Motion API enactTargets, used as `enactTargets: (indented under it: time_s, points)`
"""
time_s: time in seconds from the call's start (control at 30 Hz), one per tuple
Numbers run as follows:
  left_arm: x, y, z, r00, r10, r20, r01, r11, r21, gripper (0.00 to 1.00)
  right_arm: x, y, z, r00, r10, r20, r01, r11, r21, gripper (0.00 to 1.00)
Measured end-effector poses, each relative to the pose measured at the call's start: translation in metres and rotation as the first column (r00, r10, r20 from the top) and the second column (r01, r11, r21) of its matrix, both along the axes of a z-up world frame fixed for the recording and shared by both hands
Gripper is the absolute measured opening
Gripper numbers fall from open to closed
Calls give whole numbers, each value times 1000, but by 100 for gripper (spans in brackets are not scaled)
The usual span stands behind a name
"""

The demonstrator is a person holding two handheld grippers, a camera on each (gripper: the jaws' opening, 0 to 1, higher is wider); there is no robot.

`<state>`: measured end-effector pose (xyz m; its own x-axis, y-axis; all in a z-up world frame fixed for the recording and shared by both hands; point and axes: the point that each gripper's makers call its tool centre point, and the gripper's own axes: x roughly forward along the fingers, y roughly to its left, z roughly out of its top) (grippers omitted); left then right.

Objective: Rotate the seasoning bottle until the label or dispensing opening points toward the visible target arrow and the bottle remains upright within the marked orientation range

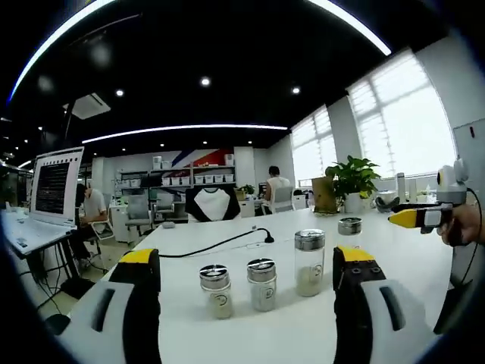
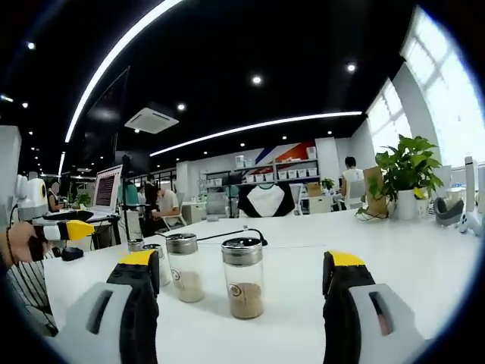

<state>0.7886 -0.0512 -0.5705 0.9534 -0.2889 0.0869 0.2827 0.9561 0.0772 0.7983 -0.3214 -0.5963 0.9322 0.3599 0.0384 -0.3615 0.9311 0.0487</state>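
- Left gripper (image 1: 246, 284): jaws spread wide apart at the bottom of the left gripper view, clamping nothing.
- Right gripper (image 2: 241, 282): jaws equally wide apart at the bottom of the right gripper view, clamping nothing.
- Seasoning bottles: four stand upright on the white worktop (image 1: 424, 262). In the left gripper view, two short bottles (image 1: 215, 290) sit low centre between the jaws, a taller bottle (image 1: 309, 262) stands right of them, and a fourth bottle (image 1: 349, 231) stands further back.
- Right gripper view: the nearest bottle (image 2: 242, 277) stands centre frame between the jaws, untouched.
- A black cable (image 1: 220, 244) lies across the worktop behind the bottles.
- A potted plant (image 1: 352, 182) stands at right of the left gripper view.
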Motion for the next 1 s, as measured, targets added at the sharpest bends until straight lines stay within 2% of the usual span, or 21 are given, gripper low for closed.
enactTargets:
  time_s: [0.1,0.2,0.3,0.4,0.63,0.7,0.77,1.0]
  points:
    - [3,1,-9,1000,8,-20,-8,1000,-2,100,1,4,-8,1000,-1,-18,0,1000,-30,92]
    - [6,2,-22,997,19,-76,-21,1000,-23,100,2,6,-16,999,0,-45,-1,999,-38,93]
    - [8,2,-32,994,24,-108,-26,1000,-10,100,5,9,-23,997,5,-71,-8,1000,-30,95]
    - [8,2,-36,993,24,-112,-26,1000,-12,100,4,10,-27,996,6,-92,-10,999,-44,95]
    - [9,3,-43,992,26,-127,-30,999,-25,100,3,10,-28,996,2,-89,-6,999,-49,98]
    - [10,3,-43,991,31,-126,-33,999,-13,100,4,10,-28,996,1,-90,-5,999,-44,99]
    - [10,2,-43,992,39,-120,-35,999,35,100,4,11,-29,996,2,-93,-7,999,-45,99]
    - [13,1,-37,993,22,-113,-26,999,-30,100,7,14,-28,995,8,-95,-14,998,-60,99]
